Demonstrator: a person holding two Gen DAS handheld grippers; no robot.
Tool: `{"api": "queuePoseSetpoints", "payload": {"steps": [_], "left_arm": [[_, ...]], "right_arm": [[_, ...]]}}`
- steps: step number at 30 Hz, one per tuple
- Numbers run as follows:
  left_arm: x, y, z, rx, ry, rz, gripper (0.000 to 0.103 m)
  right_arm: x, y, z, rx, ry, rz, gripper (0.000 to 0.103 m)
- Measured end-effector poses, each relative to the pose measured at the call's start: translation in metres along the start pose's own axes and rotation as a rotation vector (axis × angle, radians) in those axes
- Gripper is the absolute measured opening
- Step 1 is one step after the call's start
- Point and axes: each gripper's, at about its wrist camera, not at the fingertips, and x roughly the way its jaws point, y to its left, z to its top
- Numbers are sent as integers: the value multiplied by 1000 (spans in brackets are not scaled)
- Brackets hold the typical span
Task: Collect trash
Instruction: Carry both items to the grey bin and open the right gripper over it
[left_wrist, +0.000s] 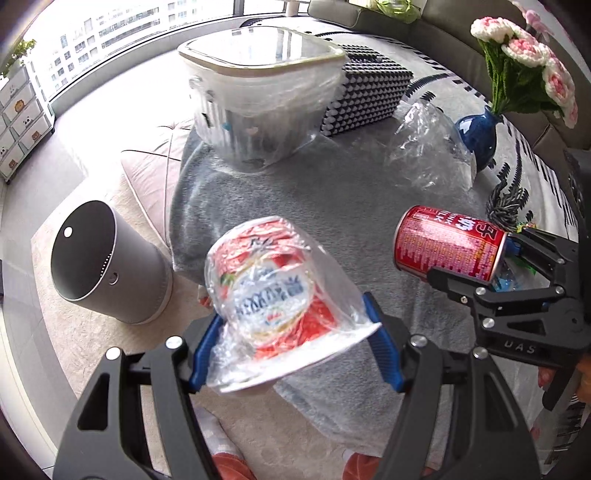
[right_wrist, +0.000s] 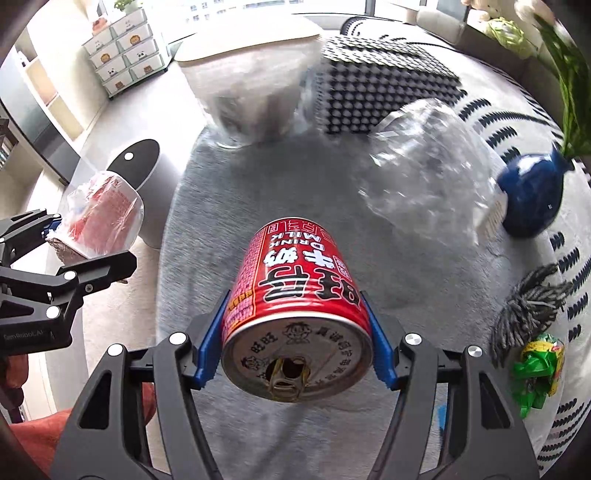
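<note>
On the grey blanket (left_wrist: 332, 206) covering the low table, the count stood at one bin, one crumpled clear plastic bag, one blue vase and one patterned box. The bin (left_wrist: 258, 107), lined with clear film and topped by a pale rim, stood at the far edge, touching the black-and-white box (left_wrist: 365, 88) on its right. The clear bag (left_wrist: 428, 147) lay just beside the vase (left_wrist: 476, 136), which held knitted pink flowers (left_wrist: 524, 55). In the right wrist view one green and yellow wrapper (right_wrist: 539, 369) lay on the striped cloth near a grey yarn tassel (right_wrist: 528, 306). One grey cylinder (left_wrist: 107, 262) stood on the carpet to the left of the table. A drawer unit (right_wrist: 125, 48) with animal faces stood by the window, and a sofa ran along the far right.

Two items of trash were off the surface. The left gripper (left_wrist: 291, 336) was clamped on one red and white cup (left_wrist: 273, 284) wrapped in clear film, its blue pads pressing each side, held above the near edge of the blanket. The right gripper (right_wrist: 295, 350) was closed on one red can (right_wrist: 299, 302), gripped near its opened top, which faced the camera, with the base pointing toward the bin. The two grippers were level with each other and well apart, the left one over the table's left edge.
</note>
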Motion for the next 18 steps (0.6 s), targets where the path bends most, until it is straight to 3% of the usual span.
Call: {"api": "queuePoseSetpoints", "payload": {"steps": [8,18], "left_arm": [[-32,75,-3,-69,-18,27,69],[-79,224,-8,-164,-60,126,69]], "right_arm": [[-12,70,40,-82,-22,40,63],[9,213,128,-209,-62,131,63]]}}
